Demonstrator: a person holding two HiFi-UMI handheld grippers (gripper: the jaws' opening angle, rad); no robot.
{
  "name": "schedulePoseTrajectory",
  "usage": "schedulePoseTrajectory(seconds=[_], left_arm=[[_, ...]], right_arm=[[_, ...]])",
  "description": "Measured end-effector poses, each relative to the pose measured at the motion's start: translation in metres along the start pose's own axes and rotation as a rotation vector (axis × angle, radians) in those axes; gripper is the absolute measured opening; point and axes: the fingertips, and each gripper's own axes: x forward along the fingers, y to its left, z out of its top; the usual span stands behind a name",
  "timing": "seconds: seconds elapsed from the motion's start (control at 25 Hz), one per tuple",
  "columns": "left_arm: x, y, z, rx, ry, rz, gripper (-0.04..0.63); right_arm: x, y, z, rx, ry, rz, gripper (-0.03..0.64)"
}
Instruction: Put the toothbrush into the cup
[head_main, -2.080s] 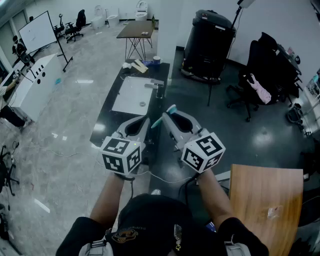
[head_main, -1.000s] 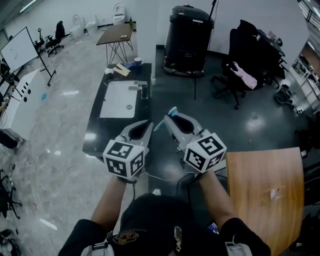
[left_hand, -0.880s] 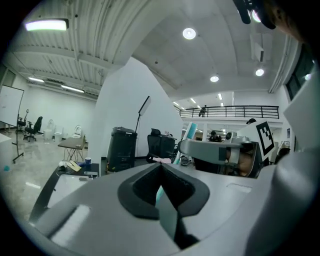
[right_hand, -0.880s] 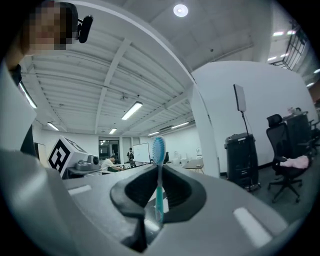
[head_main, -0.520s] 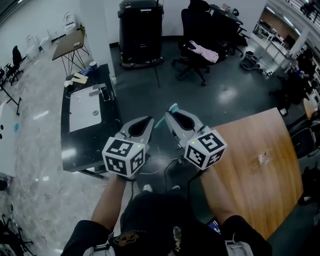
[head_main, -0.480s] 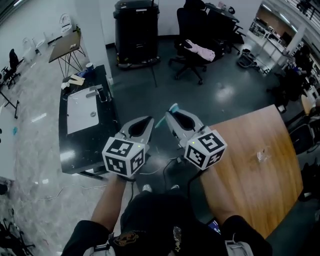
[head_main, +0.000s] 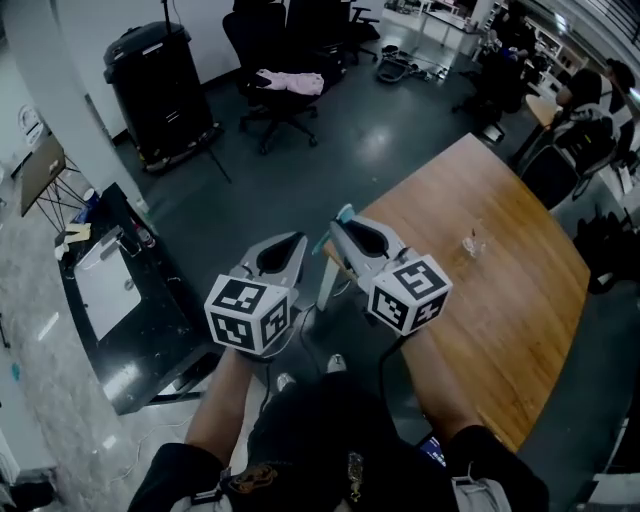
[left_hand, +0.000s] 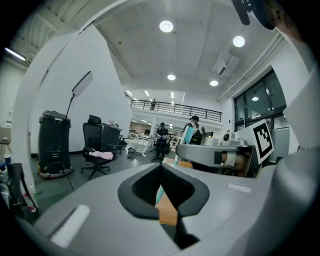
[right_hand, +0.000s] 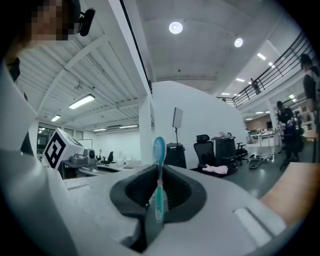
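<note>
My right gripper (head_main: 340, 226) is clamped on the toothbrush (right_hand: 159, 205), bristles upright, probably for carrying it to the wooden table (head_main: 520, 300), while my left gripper (head_main: 298, 243) is closed and empty.

Teal toothbrush (right_hand: 159, 196), blue bristles (right_hand: 158, 148); wood-brown table (head_main: 505, 290).

Toothbrush (right_hand: 159, 177): lower handle hidden between the right gripper (right_hand: 156, 200) fingers; head view shows only its bristle end.
Clear item (head_main: 472, 243) on desk (head_main: 520, 310): too small to identify.
Desk corner: hidden behind right gripper.
</note>
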Motion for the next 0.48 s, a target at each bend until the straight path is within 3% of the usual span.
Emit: schedulePoseTrajectory(seconds=[0.48], left_arm=[[0.108,-0.128,-0.005,0.052,0.073,-0.37,0.008]], right_arm=[[-0.127,-0.121,0.005,0.034,-0.025,-0.395,0.032]])
